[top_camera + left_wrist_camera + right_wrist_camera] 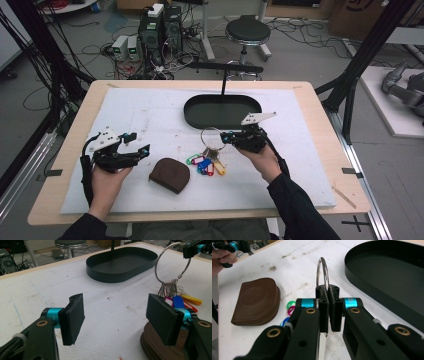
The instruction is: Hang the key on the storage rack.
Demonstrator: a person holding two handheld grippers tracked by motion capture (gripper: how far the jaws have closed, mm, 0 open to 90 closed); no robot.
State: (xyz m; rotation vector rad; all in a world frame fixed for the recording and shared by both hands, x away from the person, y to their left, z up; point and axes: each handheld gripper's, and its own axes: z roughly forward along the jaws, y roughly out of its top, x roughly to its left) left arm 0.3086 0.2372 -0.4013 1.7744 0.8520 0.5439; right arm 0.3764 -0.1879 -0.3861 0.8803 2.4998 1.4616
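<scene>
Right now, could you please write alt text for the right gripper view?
The right gripper is shut on a large metal key ring, held upright over the white mat. A brown zip pouch lies left; a black oval tray lies right.

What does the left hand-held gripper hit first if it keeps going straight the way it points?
Probably the key ring held upright by the right hand-held gripper. The left hand-held gripper is open with bare white mat ahead; the black tray lies beyond. Depth is uncertain.
</scene>
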